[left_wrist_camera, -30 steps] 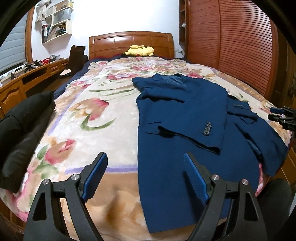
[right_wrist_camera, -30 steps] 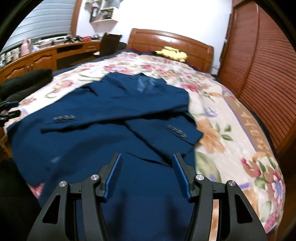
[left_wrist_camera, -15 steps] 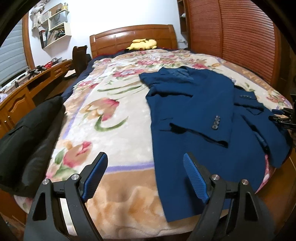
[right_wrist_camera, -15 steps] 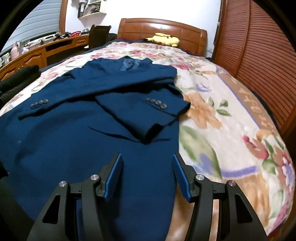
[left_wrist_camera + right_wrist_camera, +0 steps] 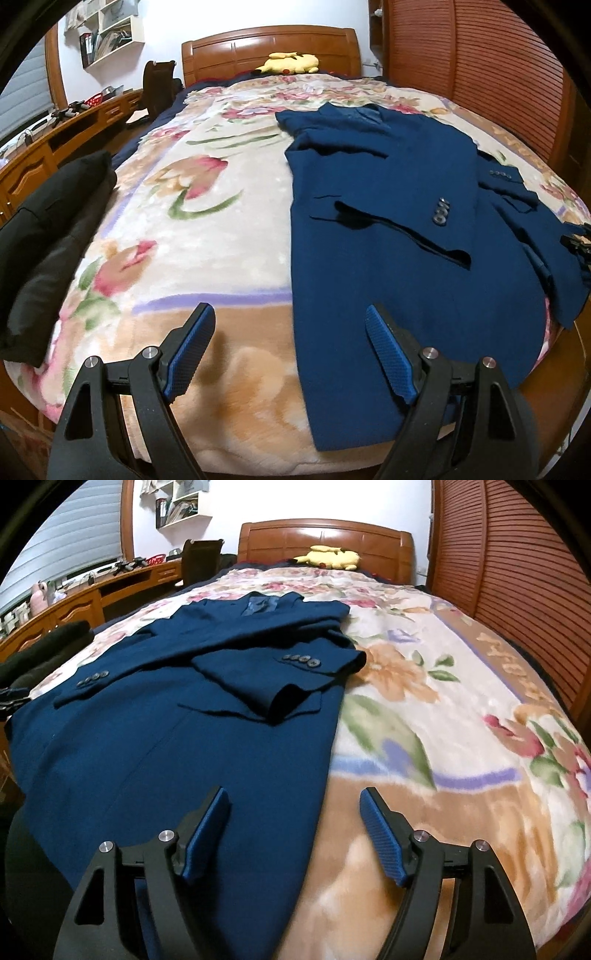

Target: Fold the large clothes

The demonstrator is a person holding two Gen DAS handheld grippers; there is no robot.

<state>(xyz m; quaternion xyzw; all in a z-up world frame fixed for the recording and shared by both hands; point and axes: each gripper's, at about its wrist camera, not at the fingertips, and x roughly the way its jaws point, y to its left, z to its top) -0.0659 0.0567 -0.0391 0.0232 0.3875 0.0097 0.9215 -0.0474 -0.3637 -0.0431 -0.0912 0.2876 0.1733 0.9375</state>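
Observation:
A navy blue suit jacket (image 5: 399, 236) (image 5: 177, 731) lies flat on the floral blanket (image 5: 207, 221) (image 5: 443, 716), collar toward the headboard, both sleeves folded across its body. My left gripper (image 5: 288, 347) stands open over the jacket's lower left hem corner, nothing between its blue pads. My right gripper (image 5: 295, 827) hovers over the jacket's lower right edge where cloth meets blanket; its jaws are opening and hold nothing. The right gripper's tip shows at the right edge of the left wrist view.
A black folded garment (image 5: 44, 236) lies at the bed's left edge. A yellow plush toy (image 5: 291, 62) rests by the wooden headboard (image 5: 325, 542). A wooden desk (image 5: 44, 147) runs along the left; slatted wardrobe doors (image 5: 517, 561) stand on the right.
Both grippers have dropped closer to the foot of the jacket. The right gripper has shifted right toward the jacket's right edge and its jaws have spread wider.

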